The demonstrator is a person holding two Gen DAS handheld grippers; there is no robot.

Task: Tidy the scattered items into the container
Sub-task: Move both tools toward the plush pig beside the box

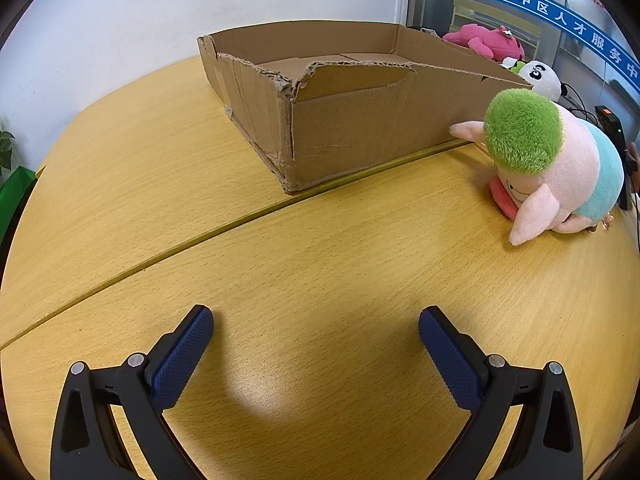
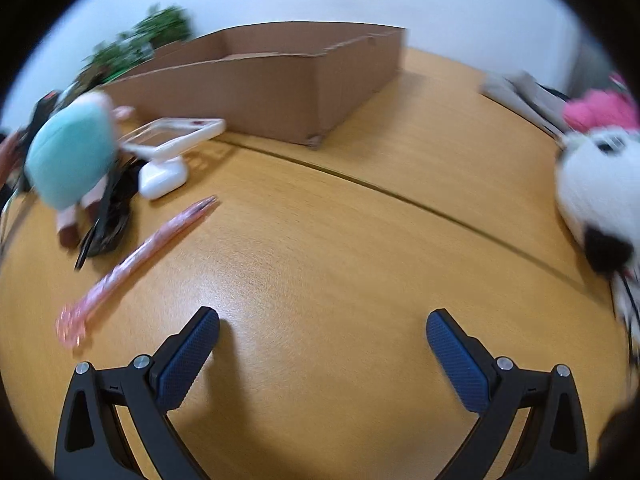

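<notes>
Cardboard box [image 1: 360,120] sits well ahead of both wide-open, empty tongs, left gripper [image 1: 316,328] and right gripper [image 2: 323,330].

A yellow wood-grain tabletop [image 1: 320,264], split by a dark seam, stands against a plain white wall [image 1: 160,20]; right of the wall, a glass partition with a blue banner [image 1: 560,20].

Bare tabletop [image 1: 320,248] lay open up to the cardboard box [image 1: 360,128], with a plush pig [image 1: 556,164] crowding its right side
</notes>
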